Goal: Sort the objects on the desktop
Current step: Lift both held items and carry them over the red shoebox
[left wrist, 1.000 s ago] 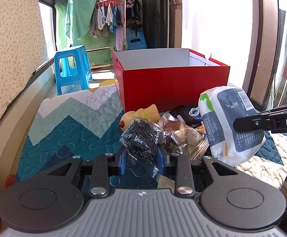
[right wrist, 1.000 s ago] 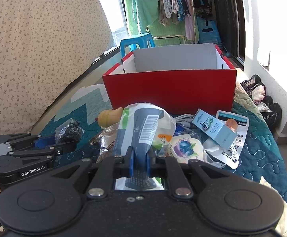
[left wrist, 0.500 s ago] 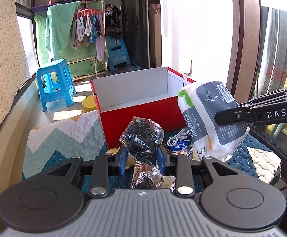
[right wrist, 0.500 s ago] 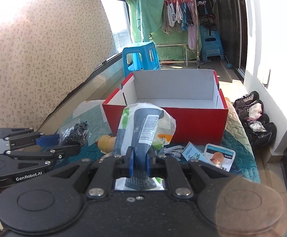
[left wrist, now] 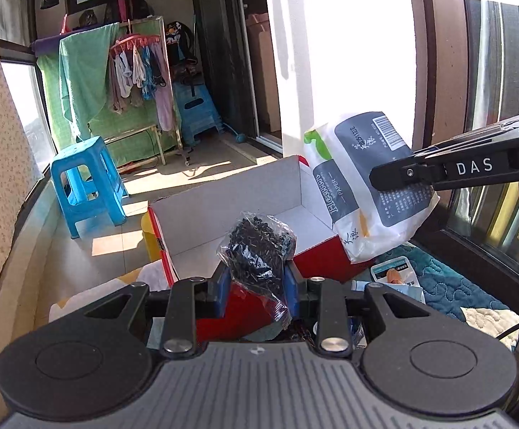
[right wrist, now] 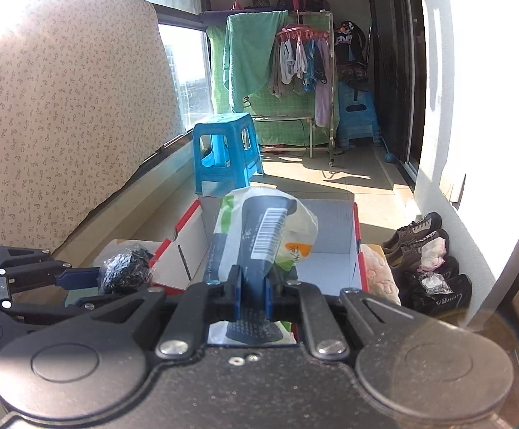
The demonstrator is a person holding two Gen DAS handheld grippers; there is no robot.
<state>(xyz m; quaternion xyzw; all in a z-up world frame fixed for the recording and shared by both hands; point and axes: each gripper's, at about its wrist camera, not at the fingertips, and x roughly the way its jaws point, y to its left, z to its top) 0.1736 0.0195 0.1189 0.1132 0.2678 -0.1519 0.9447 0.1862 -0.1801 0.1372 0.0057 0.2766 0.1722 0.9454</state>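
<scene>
Holding both loads above the red box (left wrist: 316,261) — that box is the landmark for everything below.

Left of the box, outside its left wall: blue stool (left wrist: 84,182) on the floor, well apart, not part of the job.

Left gripper (left wrist: 257,286): blue fingers (left wrist: 221,287) pressed in on a clear bag of small black parts (left wrist: 257,246). In the right wrist view the bag (right wrist: 125,268) sits just beside the box's near-left corner, apparently short of the opening rather than over it. In the left wrist view it overlaps the white box floor, so depth is ambiguous; I read it as at the near rim.

Centre: box interior looks white and bare, nothing seen inside.

Right gripper (right wrist: 250,291): jaws clamped on the lower end of a tissue pack (right wrist: 263,236). Its long axis runs up and forward from the fingers, toward the box's far wall. In the right wrist view the pack hangs over the middle of the opening; from the left wrist view it (left wrist: 366,193) is above the box's right-hand near corner.

Right of the box: a small packet (left wrist: 393,273) on the teal quilt (left wrist: 448,286) just outside the red wall; shoes (right wrist: 425,250) on the floor beyond.

Judgement — the right load is nearer a clean drop: the box is directly below and ahead. The left bag likely needs to travel forward and right past the near-left corner first.
</scene>
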